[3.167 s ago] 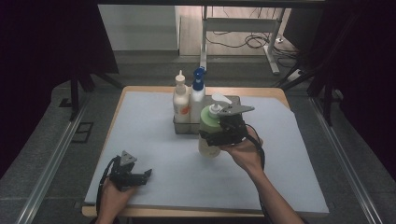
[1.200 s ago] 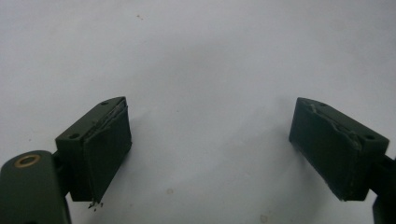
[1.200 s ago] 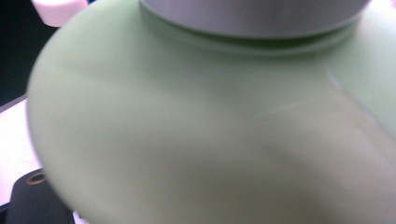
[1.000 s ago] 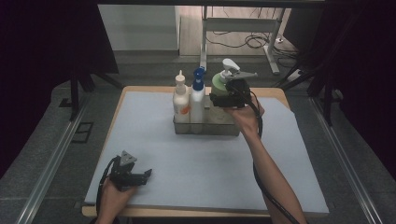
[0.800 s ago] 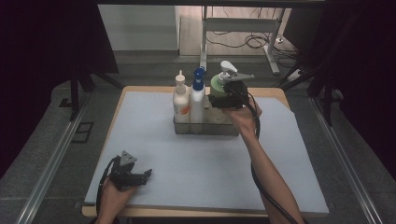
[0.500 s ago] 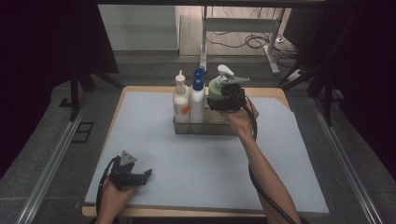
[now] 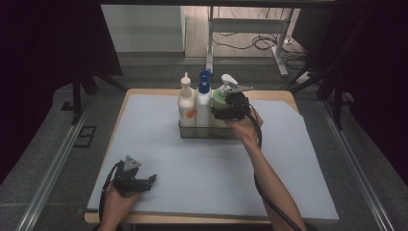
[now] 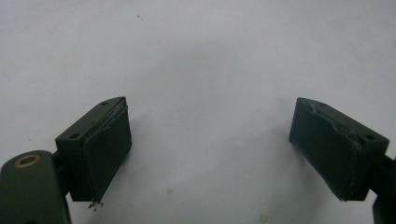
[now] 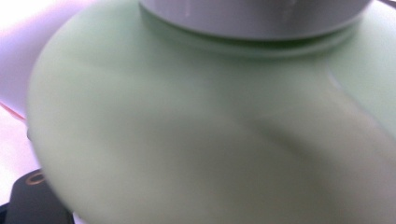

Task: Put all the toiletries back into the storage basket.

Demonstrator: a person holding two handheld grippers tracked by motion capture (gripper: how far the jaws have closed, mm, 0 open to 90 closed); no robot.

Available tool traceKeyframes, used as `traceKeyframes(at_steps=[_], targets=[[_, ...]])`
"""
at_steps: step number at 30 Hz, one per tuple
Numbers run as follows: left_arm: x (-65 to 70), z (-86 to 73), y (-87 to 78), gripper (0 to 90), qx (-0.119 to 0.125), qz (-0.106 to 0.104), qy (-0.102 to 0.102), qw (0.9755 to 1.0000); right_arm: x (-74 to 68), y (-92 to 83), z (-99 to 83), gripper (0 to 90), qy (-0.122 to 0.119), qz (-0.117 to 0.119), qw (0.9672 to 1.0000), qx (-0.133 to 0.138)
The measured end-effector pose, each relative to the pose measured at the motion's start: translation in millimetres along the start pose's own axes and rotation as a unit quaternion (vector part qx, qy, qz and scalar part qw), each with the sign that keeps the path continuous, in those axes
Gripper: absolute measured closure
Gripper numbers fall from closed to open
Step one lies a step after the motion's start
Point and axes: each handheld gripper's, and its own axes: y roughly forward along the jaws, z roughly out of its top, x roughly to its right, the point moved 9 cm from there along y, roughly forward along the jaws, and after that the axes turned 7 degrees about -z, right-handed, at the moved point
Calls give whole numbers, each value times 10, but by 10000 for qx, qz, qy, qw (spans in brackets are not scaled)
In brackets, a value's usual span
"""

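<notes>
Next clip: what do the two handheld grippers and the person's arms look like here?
Both are black handheld grippers. The left gripper carries a grey three-cornered plate on top and trails a black cable; in the left gripper view its two jaws end in blocky dark pads, with a brass-coloured ring low on the left. The right gripper trails a black cable along a bare forearm. No sleeves show.

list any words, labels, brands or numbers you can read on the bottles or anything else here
No text can be read anywhere.
Cream bottle: an orange patch on the front, maybe a label, too small to read.
White bottle with blue pump: no legible print.
Green pump bottle: held in the right gripper; its blurred close-up in the right gripper view shows plain green, no lettering.
Left gripper: pads bare, no markings.
</notes>
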Motion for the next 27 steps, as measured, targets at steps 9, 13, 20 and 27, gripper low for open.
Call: traceKeyframes(at_steps=[9, 13, 20, 27], targets=[[0, 0, 0, 126, 1, 1, -1, 10000, -25, 55, -101, 117, -34, 56, 10000, -51], [0, 0, 0, 126, -1, 1, 1, 10000, -35, 68, -129, 116, -54, 73, 10000, -42], [0, 0, 0, 126, 0, 3, 2, 10000, -25, 67, -138, 111, -44, 131, 9999, -19], [1, 0, 0, 126, -1, 4, 1, 10000, -1, 53, -180, 108, -165, 156, 9997, 17]])
